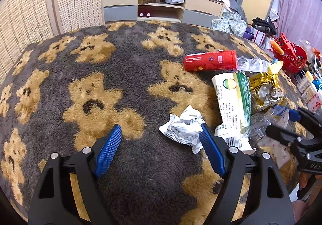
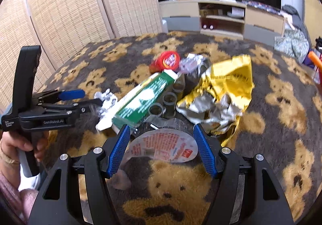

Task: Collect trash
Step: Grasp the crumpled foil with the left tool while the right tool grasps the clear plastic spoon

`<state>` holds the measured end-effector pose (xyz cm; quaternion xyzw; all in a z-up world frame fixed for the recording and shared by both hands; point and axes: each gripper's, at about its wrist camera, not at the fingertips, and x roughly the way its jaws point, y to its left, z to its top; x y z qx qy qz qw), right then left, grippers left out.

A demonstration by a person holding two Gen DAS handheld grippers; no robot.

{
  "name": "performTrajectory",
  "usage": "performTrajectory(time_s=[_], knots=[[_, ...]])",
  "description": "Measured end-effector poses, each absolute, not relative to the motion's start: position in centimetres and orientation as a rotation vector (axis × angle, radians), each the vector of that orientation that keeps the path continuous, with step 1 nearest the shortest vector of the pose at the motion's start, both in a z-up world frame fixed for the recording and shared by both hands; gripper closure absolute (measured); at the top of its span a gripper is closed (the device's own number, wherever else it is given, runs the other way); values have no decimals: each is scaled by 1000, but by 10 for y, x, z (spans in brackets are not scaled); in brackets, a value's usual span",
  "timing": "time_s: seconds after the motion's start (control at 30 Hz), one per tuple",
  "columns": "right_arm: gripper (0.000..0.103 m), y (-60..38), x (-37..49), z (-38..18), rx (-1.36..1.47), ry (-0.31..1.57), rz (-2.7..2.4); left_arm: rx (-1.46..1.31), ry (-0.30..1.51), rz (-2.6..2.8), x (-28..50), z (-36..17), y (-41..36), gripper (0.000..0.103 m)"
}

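Trash lies on a bear-pattern rug (image 1: 128, 68). A crumpled white paper ball (image 1: 182, 127) lies just inside the right finger of my open left gripper (image 1: 161, 130). Beside it are a green-and-white carton (image 1: 234, 100), a yellow foil wrapper (image 1: 265, 88), a red canister (image 1: 210, 60) and clear plastic packaging (image 1: 251, 63). My right gripper (image 2: 161, 128) is open around a clear plastic cup with a printed peel lid (image 2: 165, 146). The carton (image 2: 145, 96), wrapper (image 2: 227, 86), red canister (image 2: 168, 61) and paper ball (image 2: 106, 102) lie beyond. The left gripper (image 2: 88, 97) shows at the left.
A TV cabinet (image 1: 161, 7) stands behind the rug, a woven screen (image 1: 30, 13) to the left. A red basket (image 1: 289, 56) and several bottles (image 1: 310, 86) sit at the right edge, with clothes and bags (image 1: 231, 22) behind.
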<state>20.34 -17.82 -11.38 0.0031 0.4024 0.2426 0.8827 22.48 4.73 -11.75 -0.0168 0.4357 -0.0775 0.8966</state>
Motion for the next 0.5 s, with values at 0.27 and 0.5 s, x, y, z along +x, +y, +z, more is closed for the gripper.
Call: performTrajectory(time_s=[0.27,0.5], knots=[[73,-193,192,-121,35,879,501,-29,907,-226,231,-121,33,40],[88,-197,184,-122,29,875,486,-18,908,-278,235,-125,19,65]])
